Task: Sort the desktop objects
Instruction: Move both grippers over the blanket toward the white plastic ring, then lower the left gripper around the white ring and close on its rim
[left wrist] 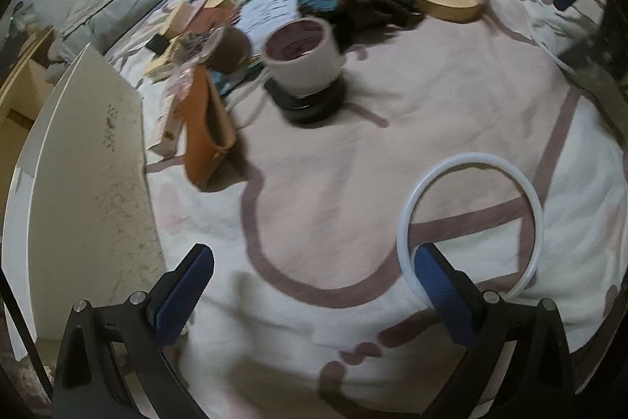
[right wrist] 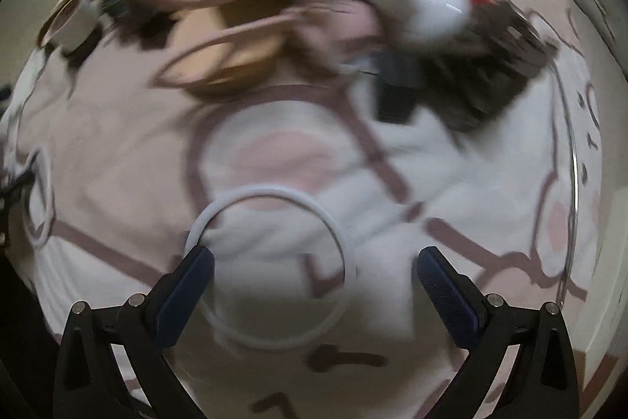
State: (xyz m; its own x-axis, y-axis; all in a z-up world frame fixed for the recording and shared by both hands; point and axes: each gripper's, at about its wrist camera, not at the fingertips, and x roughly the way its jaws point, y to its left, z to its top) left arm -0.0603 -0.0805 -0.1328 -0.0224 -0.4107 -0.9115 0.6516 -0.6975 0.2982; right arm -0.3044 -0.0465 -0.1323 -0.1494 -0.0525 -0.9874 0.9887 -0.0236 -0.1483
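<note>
White ring (right wrist: 271,266) between spread right gripper (right wrist: 316,271) fingers, nearer its left finger

A thin white ring (left wrist: 471,222) lies flat on bedding.

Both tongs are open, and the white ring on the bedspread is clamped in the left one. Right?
Not quite. The left tongs are open and empty; the white ring lies loose on the bedspread beside the finger, as the left wrist view shows. Both are indeed open.
</note>
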